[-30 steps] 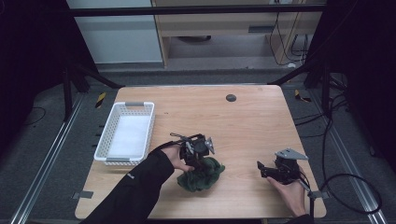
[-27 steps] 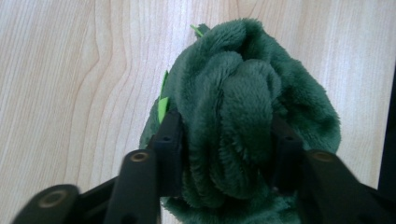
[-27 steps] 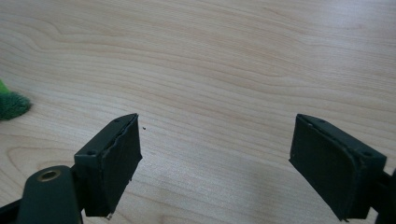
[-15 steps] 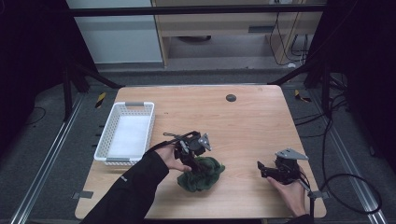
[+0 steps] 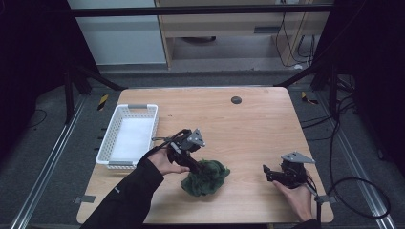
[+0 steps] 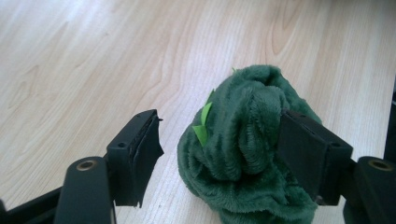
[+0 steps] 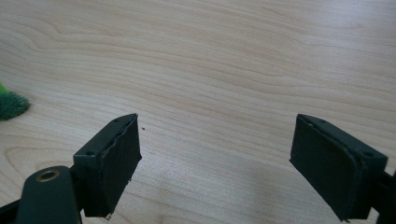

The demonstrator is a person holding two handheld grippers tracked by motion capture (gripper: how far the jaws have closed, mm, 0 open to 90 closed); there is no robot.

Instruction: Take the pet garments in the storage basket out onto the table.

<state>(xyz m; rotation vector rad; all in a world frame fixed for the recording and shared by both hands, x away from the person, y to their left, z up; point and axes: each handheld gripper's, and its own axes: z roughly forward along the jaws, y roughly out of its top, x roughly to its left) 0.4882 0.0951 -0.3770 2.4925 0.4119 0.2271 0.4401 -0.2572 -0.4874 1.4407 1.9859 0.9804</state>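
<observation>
The left claw (image 5: 195, 168) has just been opening, and its jaws now stand wide apart with the green plush cloth (image 5: 206, 177) between them. In the left gripper view the cloth (image 6: 247, 149) is seen bunched into a soft heap on the bench (image 5: 248, 129); one pad seems to brush its side, while the other pad stands clear of it with bare wood showing in the gap. Nothing is gripped. The step in hand is judged to be a release of the cloth, or a fresh bite on it.

If a release is meant, the claw is best lifted straight up and away, so that the pile is not snagged by the touching pad and the heap is not dragged along. If a new grip is meant, the jaws should be brought down over a raised fold near the top of the heap rather than its broad flank, since a thick bundle may slip out of a shallow pinch.

The cloth lies on the near middle of the bench, just beside the left hand (image 5: 165, 161) and well apart from the white basket (image 5: 128, 138) at the left edge.

The right claw (image 5: 268, 172) is held low over the bench near the right front corner, jaws wide open and empty. In the right gripper view bare wood lies between them, and a corner of the cloth (image 7: 11, 105) shows far off at the left edge.
</observation>
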